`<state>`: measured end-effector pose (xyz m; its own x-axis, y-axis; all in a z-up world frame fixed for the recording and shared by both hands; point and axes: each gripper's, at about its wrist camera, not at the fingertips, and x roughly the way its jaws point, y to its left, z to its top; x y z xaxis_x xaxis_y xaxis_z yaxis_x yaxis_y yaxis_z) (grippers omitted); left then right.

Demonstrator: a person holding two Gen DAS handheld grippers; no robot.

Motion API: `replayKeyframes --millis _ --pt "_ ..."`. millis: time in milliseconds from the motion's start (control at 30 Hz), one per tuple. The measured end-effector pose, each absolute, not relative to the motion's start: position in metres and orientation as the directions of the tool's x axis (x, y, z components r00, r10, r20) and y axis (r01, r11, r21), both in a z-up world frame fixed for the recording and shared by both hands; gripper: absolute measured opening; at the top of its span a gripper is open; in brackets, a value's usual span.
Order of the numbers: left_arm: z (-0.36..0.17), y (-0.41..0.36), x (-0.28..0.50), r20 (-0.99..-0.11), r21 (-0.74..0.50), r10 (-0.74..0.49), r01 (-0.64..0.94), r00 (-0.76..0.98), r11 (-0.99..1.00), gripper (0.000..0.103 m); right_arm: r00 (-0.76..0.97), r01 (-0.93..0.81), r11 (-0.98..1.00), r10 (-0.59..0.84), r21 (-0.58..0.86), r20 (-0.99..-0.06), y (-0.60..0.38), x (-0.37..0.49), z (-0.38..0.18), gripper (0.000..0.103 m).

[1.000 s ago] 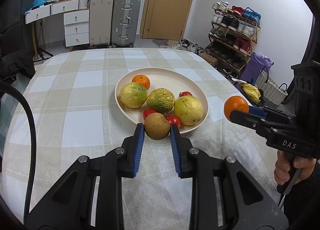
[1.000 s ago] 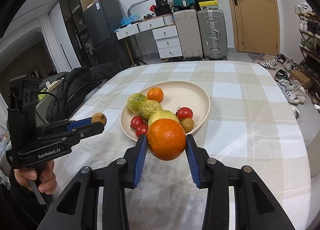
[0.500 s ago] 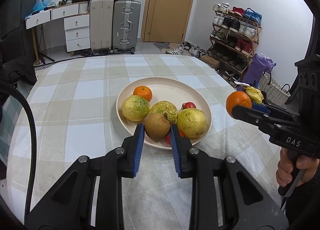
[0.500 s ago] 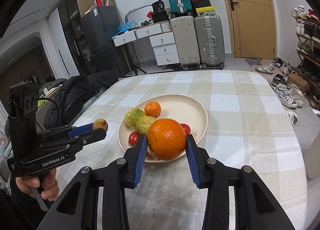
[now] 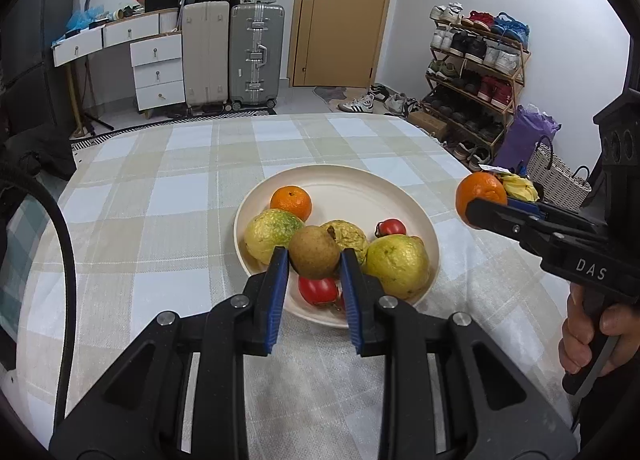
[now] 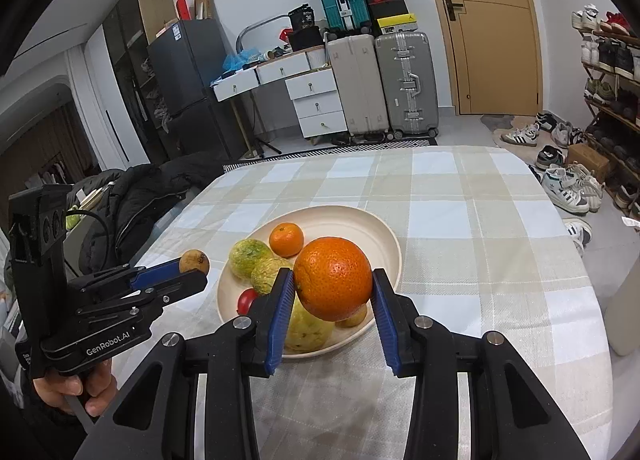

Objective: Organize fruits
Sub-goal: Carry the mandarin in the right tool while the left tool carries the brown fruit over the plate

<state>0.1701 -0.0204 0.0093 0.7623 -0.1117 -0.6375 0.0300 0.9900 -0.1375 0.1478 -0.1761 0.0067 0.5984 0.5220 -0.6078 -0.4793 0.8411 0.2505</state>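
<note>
Fruit on the cream plate point(image 5: 404, 187) counts three yellow-green citrus point(image 5: 272, 228), one small mandarin point(image 5: 291, 202) and at least two red tomatoes point(image 5: 318, 290); more may be hidden. Plate sits near the table's point(image 5: 160, 195) near edge. Left gripper point(image 5: 314, 260) is clenched on one brown pear point(image 5: 314, 251) above the plate. Right gripper point(image 6: 333, 290) grasps one large orange point(image 6: 333, 278), also raised.

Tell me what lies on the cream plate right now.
On the cream plate: a small orange, three yellow-green fruits, red tomatoes. The held brown pear hides part of the plate.
</note>
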Motion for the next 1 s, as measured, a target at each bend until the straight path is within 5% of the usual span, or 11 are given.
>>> replayKeyframes --millis 1000 --pt "-0.044 -0.009 0.220 -0.702 -0.118 -0.085 0.002 0.707 0.993 0.024 0.598 -0.365 0.897 0.431 0.249 -0.676 -0.162 0.193 -0.037 0.039"
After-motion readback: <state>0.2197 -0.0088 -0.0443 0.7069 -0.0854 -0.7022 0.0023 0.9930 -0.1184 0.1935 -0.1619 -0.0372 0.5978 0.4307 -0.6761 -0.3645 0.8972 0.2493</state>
